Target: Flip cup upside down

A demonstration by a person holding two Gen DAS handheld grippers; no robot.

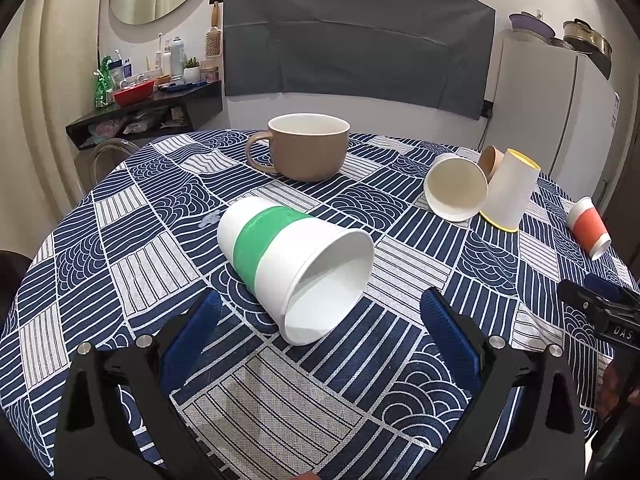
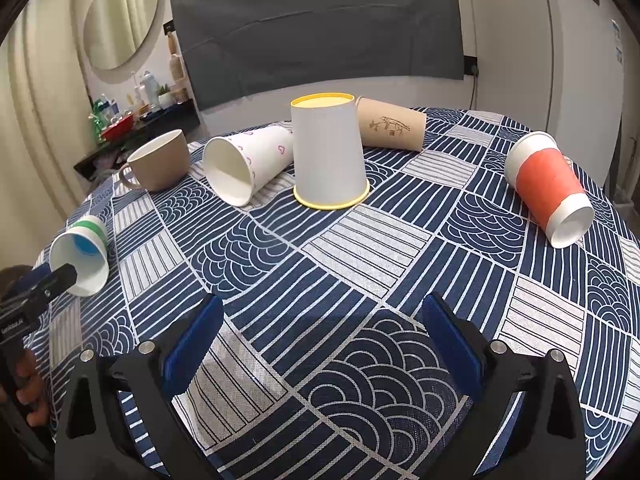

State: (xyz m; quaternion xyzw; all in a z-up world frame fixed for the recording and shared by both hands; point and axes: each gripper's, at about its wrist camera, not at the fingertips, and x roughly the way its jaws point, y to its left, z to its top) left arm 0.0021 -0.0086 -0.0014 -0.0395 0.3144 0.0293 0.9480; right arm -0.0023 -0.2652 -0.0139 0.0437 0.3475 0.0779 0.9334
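Observation:
A white paper cup with a green band [image 1: 288,264] lies on its side on the patterned tablecloth [image 1: 132,264], mouth toward me. My left gripper [image 1: 320,312] is open, its blue pads on either side of the cup's rim, not touching. The same cup [image 2: 82,254] shows at the left of the right wrist view, with the left gripper's tip beside it. My right gripper [image 2: 320,320] is open and empty over the cloth [image 2: 360,264]. An orange-banded cup [image 2: 548,188] lies on its side at the right.
A tan mug [image 1: 306,146] stands upright at the back. A yellow-rimmed white cup [image 2: 328,152] stands upside down mid-table. A heart-print cup [image 2: 248,164] and a brown cup [image 2: 390,128] lie on their sides next to it. A fridge [image 1: 560,92] stands behind.

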